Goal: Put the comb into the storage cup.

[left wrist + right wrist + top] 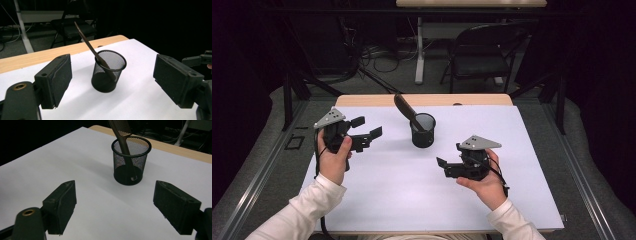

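A black mesh cup (423, 131) is standing upright near the table (377, 200) centre, a brown comb (404, 107) leaning out of it toward 11 o'clock. The left gripper (368, 129) is hovering at the cup's 9 o'clock, jaws gaping and empty. The right gripper (441, 163) is sitting at 5 o'clock, jaws likewise apart, gripping nothing. Nothing is standing between either gripper and the cup. Beyond the table, at 12 o'clock, a folding chair (482, 50) and what appear to be cables are lying in shadow.

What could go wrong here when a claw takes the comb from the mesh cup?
The comb leans far over the rim of the mesh cup, so a sideways pull might tip the light cup. Both the left claw and the right claw stand open near it and might knock it.
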`<state>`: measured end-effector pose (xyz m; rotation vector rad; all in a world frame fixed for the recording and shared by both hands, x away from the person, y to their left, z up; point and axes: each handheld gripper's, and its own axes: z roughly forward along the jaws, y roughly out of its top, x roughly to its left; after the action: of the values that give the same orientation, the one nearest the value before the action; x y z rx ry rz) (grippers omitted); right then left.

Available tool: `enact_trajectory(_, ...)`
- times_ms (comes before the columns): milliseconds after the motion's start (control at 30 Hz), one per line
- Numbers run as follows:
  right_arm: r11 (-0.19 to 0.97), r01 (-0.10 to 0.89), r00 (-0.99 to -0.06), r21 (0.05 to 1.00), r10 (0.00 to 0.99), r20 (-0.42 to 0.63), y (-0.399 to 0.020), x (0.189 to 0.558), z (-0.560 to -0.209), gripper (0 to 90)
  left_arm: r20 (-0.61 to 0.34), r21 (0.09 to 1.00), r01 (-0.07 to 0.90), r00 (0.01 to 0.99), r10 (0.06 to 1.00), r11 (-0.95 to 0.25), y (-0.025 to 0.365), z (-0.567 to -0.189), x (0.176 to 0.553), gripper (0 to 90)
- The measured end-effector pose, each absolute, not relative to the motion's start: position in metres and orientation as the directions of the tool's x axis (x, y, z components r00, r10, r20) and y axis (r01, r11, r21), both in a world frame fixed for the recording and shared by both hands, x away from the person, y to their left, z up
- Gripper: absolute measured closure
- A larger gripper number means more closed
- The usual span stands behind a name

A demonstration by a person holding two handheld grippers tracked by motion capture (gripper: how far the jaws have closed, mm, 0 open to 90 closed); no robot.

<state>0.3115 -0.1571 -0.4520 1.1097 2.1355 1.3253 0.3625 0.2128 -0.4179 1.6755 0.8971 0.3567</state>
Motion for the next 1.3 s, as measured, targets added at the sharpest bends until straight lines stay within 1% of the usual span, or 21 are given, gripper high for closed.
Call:
enact_trajectory(100, 0.224, 0.431, -0.607, 0.874, 0.789, 0.097, -0.161, 0.308, -0.453, 17.9, -0.213, 0.927, 0.369, 0.665, 0.715, -0.067, 0.216, -0.419, 0.359, 16.0)
enact_trajectory(400, 0.229, 0.435, -0.611, 0.871, 0.785, 0.099, -0.178, 0.302, -0.455, 14.9, -0.203, 0.934, 0.352, 0.677, 0.708, -0.068, 0.221, -0.425, 0.348, 16.0)
enact_trajectory(633, 0.198, 0.432, -0.598, 0.880, 0.793, 0.115, -0.191, 0.297, -0.460, 13.9, -0.204, 0.928, 0.363, 0.676, 0.708, -0.080, 0.224, -0.432, 0.343, 15.9)
enact_trajectory(733, 0.201, 0.440, -0.596, 0.875, 0.794, 0.117, -0.198, 0.294, -0.460, 11.3, -0.208, 0.927, 0.367, 0.675, 0.708, -0.077, 0.226, -0.436, 0.341, 15.9)
enact_trajectory(800, 0.196, 0.449, -0.586, 0.872, 0.801, 0.122, -0.201, 0.292, -0.461, 11.2, -0.212, 0.926, 0.370, 0.674, 0.708, -0.075, 0.228, -0.439, 0.340, 15.9)
enact_trajectory(867, 0.202, 0.445, -0.591, 0.873, 0.799, 0.116, -0.204, 0.290, -0.463, 8.8, -0.211, 0.926, 0.369, 0.676, 0.706, -0.077, 0.229, -0.443, 0.338, 15.9)
enact_trajectory(933, 0.207, 0.439, -0.587, 0.874, 0.803, 0.105, -0.207, 0.288, -0.465, 8.4, -0.205, 0.927, 0.365, 0.676, 0.708, -0.081, 0.229, -0.446, 0.336, 16.0)
enact_trajectory(1000, 0.221, 0.430, -0.579, 0.875, 0.811, 0.080, -0.211, 0.286, -0.467, 7.1, -0.203, 0.929, 0.362, 0.679, 0.705, -0.082, 0.230, -0.450, 0.334, 15.9)
enact_trajectory(1167, 0.218, 0.437, -0.546, 0.873, 0.835, 0.065, -0.219, 0.284, -0.473, 6.5, -0.191, 0.933, 0.349, 0.688, 0.700, -0.088, 0.231, -0.460, 0.326, 16.0)
enact_trajectory(1200, 0.213, 0.439, -0.542, 0.873, 0.837, 0.069, -0.220, 0.283, -0.475, 5.2, -0.189, 0.935, 0.345, 0.690, 0.698, -0.087, 0.232, -0.462, 0.325, 15.9)
enact_trajectory(1300, 0.217, 0.411, -0.570, 0.885, 0.819, 0.064, -0.226, 0.282, -0.480, 0.0, -0.183, 0.934, 0.343, 0.690, 0.701, -0.094, 0.234, -0.469, 0.321, 15.9)
